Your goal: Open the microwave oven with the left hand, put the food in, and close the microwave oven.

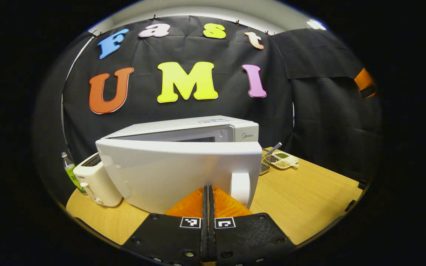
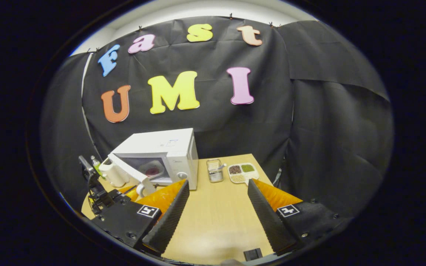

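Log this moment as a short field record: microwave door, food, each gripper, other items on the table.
microwave door: part open on the microwave, door swung out toward the left gripper
food: a plate with something red on it sits inside the cavity
left gripper: shut, close up to the door beside its handle
right gripper: open, holding nothing, above the table
other items: toaster, bottle, divided tray, small metal rack

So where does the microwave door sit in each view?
Left gripper view: the microwave door spans the centre, just beyond the shut left tool.
Right gripper view: it swings out at centre-left.
Shared landmark: the sectioned dish on the table.
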